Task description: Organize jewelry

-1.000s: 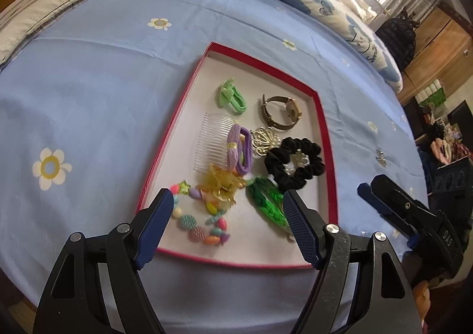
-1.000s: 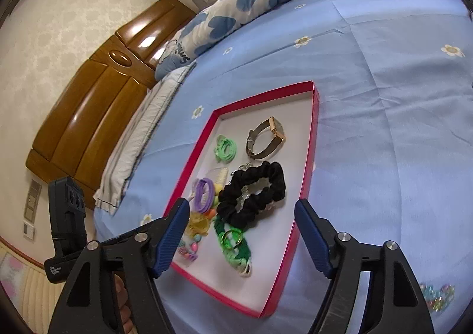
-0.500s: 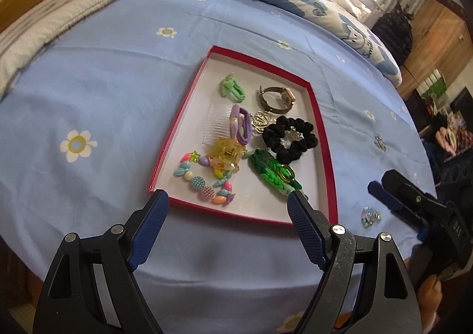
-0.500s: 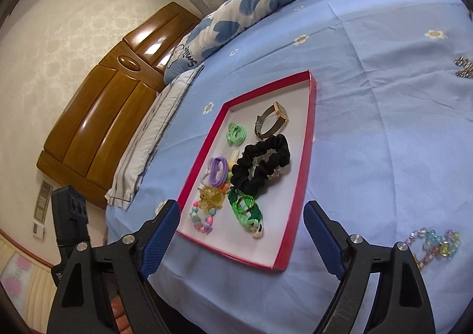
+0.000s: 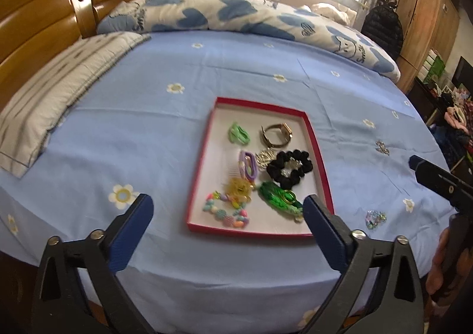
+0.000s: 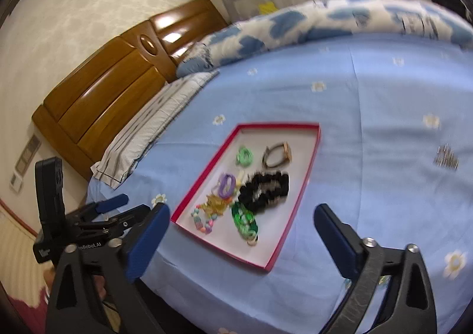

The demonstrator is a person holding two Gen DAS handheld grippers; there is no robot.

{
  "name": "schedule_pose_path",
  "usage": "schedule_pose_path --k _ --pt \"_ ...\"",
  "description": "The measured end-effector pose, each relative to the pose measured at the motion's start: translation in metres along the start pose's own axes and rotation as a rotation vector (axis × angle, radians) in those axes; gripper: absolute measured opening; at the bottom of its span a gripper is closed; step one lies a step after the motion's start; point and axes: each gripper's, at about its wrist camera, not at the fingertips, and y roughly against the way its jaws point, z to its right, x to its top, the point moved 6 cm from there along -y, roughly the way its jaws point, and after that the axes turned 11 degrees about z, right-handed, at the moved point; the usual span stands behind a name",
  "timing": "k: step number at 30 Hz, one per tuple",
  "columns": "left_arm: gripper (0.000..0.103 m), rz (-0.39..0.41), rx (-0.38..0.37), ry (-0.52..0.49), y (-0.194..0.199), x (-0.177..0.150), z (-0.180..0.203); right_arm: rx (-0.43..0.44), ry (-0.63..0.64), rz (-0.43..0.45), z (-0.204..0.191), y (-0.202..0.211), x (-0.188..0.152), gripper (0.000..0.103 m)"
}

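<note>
A red-rimmed white tray (image 5: 314, 139) (image 6: 310, 161) lies on the blue bed sheet. It holds a watch (image 5: 276, 135), a black scrunchie (image 5: 289, 168), a green clip (image 5: 238, 133), a purple hair tie (image 5: 248, 165), a bead bracelet (image 5: 226, 211) and a green braided band (image 5: 279, 199). A pale bead bracelet (image 5: 375, 218) and a silver piece (image 5: 382, 147) (image 6: 446, 157) lie on the sheet right of the tray. My left gripper (image 5: 227, 226) is open and empty, near the bed's front edge. My right gripper (image 6: 241, 233) is open and empty, also short of the tray.
A folded grey blanket (image 5: 59, 88) lies at the left. A blue-heart quilt (image 5: 236, 14) runs along the back, before a wooden headboard (image 5: 38, 26). A wardrobe (image 5: 425, 26) and cluttered shelves stand at the right.
Both grippers have pulled back and up from the tray, which now looks smaller and farther. Both stay open. The loose pieces on the sheet have come into view.
</note>
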Motion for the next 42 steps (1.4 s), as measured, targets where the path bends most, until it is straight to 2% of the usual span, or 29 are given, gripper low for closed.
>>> schedule_pose_path --k 3,10,15,23,42 --pt "0.103 -0.006 0.022 -0.008 -0.006 -0.01 -0.001 -0.038 0.045 0.016 -0.002 -0.001 -0.01 0.103" --pt "0.103 -0.03 0.085 -0.04 -0.023 -0.043 0.0 -0.093 0.014 -0.047 0.007 -0.027 -0.065 0.103" --pt "0.103 -0.043 0.117 -0.041 -0.028 -0.056 -0.004 -0.123 0.026 -0.088 0.01 -0.04 -0.087 0.103" --pt "0.103 -0.036 0.146 -0.048 -0.024 -0.06 -0.008 -0.129 0.043 -0.078 0.007 -0.036 -0.093 0.103" --pt "0.103 0.02 0.156 -0.084 -0.005 -0.053 0.001 -0.113 0.068 -0.049 -0.005 -0.03 -0.088 0.103"
